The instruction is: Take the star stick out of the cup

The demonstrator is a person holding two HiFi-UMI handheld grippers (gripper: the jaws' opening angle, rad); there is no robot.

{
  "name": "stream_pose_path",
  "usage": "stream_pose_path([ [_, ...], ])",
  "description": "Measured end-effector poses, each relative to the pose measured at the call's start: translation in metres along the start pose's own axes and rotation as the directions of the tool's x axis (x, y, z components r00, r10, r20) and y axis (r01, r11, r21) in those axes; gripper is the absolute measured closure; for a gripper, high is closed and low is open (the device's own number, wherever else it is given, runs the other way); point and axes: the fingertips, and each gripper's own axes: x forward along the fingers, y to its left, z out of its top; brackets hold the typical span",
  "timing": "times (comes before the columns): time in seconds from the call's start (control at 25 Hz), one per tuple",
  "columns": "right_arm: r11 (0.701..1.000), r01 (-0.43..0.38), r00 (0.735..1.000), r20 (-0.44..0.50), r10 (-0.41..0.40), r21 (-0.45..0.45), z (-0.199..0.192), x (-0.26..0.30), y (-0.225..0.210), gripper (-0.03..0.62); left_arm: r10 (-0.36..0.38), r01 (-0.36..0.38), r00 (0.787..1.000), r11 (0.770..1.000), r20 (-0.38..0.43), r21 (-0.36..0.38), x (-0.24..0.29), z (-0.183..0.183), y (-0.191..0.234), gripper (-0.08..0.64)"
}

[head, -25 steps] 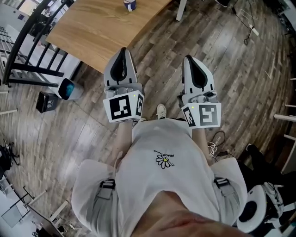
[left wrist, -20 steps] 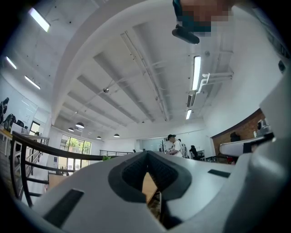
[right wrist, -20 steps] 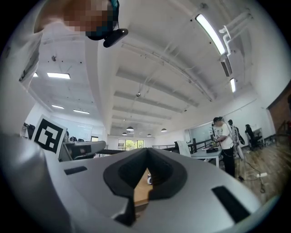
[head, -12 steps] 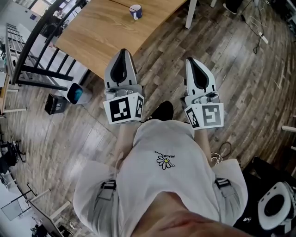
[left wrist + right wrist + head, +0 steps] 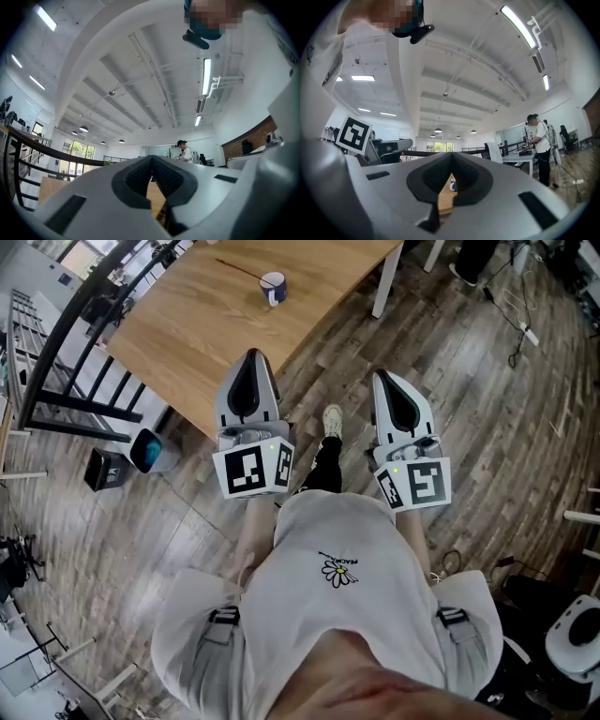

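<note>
A small white-and-blue cup [image 5: 273, 287] stands on the wooden table [image 5: 206, 324] at the top of the head view. A thin stick [image 5: 240, 271] leans out of it to the upper left; its star end is too small to make out. Both grippers are held side by side over the floor, short of the table's near edge and well apart from the cup. My left gripper [image 5: 250, 356] is shut with nothing in it, its pads meeting [image 5: 151, 157]. My right gripper [image 5: 384, 377] is also shut and empty [image 5: 451, 154]; the cup [image 5: 453, 186] shows small through the gap behind its jaws.
A black metal railing [image 5: 66, 352] runs along the left. A teal-topped bin [image 5: 147, 449] and a black box [image 5: 101, 469] sit on the wood floor by the table's corner. A white table leg [image 5: 386, 282] stands at upper right, with cables beyond. A person [image 5: 538, 140] stands far off.
The table and cup have slid lower in the head view and show more fully, so I have come closer to them. Both grippers stay shut and keep their places.
</note>
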Motion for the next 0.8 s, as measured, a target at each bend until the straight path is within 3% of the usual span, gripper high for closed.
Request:
stream_pose_path([
  [0.52, 0.996, -0.054, 0.998, -0.047, 0.051, -0.067, -0.014, 0.151, -0.055, 0.586, 0.021, -0.019, 0.999, 0.998, 0.036, -0.053, 0.144, -0.025, 0.041, 0.545],
  [0.8, 0.986, -0.13, 0.988, -0.095, 0.121, -0.1, -0.036, 0.258, -0.081, 0.586, 0.099, -0.097, 0.993, 0.995, 0.062, -0.035, 0.228, -0.044, 0.086, 0.545],
])
